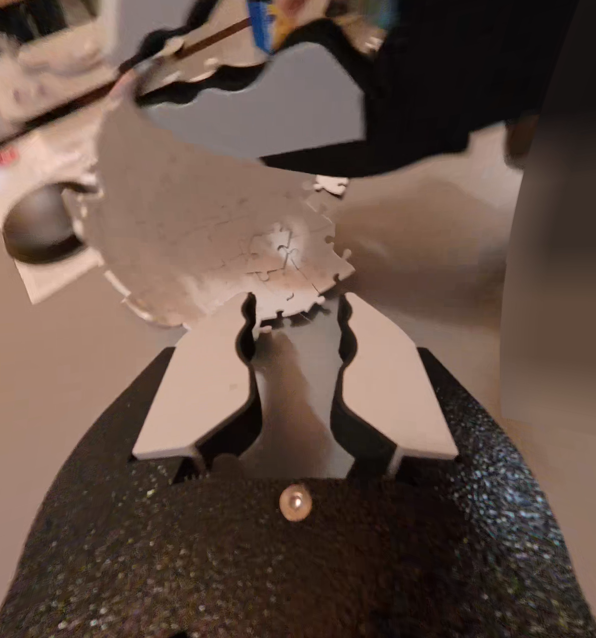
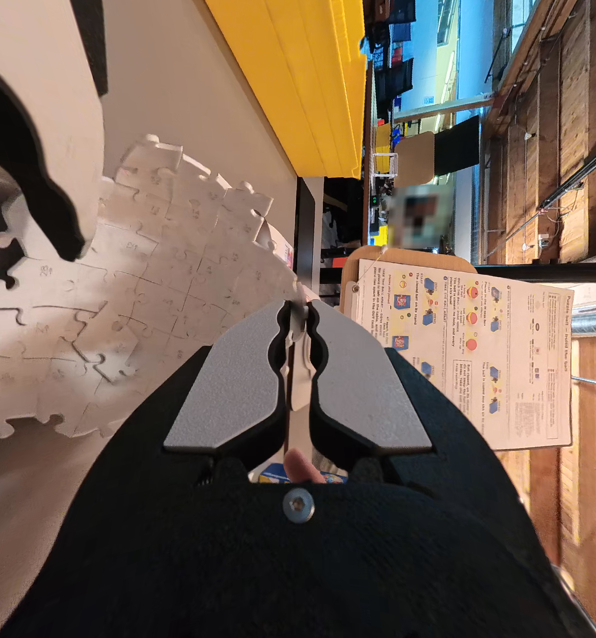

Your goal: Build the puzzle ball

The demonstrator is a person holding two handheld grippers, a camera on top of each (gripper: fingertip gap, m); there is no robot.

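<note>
The right tool (image 2: 297, 305) is pinching the thin rim of the puzzle shell (image 2: 124, 303), its grey-faced, black-lined fingers (image 2: 241, 376) drawn almost together with only the white edge between their wavy tips. The left tool (image 1: 296, 303) is standing wider, its fingers (image 1: 200, 390) parted with a clear gap; the shell's toothed lower edge is dipping between their tips, but I cannot tell whether they are gripping it or merely touching.

The shell, a curved, matte white sheet of interlocked jigsaw pieces with knobbed borders and faint markings on its inner face, is hanging in the air between the two tools above the pale bench (image 1: 65, 379). In the left wrist view the other tool is reaching in from the top, blurred. Beyond, a yellow bin (image 2: 310, 86) is lying on the bench, and a printed instruction sheet (image 2: 462, 359) is clipped to a brown board.
</note>
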